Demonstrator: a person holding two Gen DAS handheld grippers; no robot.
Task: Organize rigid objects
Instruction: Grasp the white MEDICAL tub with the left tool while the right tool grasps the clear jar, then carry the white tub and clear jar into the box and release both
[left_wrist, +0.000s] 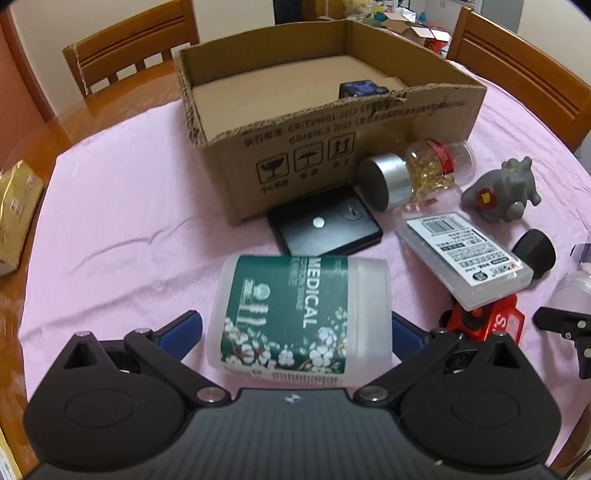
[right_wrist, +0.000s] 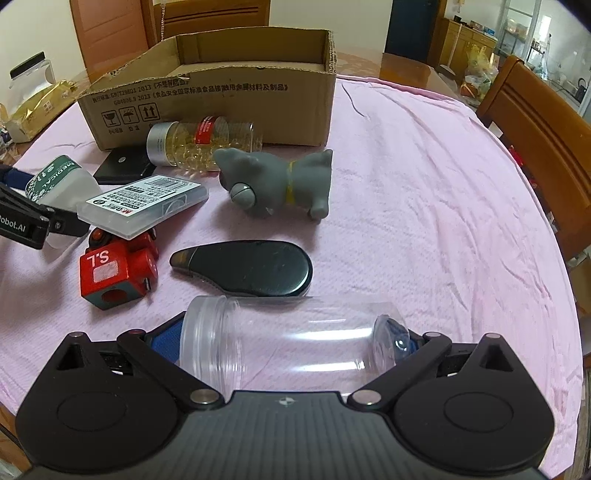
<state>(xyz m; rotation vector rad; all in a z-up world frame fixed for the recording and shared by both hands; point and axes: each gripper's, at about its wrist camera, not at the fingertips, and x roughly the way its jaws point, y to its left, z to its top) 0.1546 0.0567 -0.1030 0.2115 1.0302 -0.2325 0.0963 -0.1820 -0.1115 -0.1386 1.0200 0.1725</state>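
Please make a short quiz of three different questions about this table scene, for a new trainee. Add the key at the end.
1. True or false: the left tongs hold the green-label tub.
2. What do the right tongs hold? A) grey elephant toy B) clear jar C) red block
3. Fill in: the capsule bottle lies on its ____ beside the cardboard box.

Key
1. True.
2. B: the clear jar. The grey elephant toy and red block rest on the pink cloth.
3. Side.

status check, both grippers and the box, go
Left gripper shut on medical jar. Right gripper shut on clear jar. Cardboard box ahead; capsule bottle lying against it.
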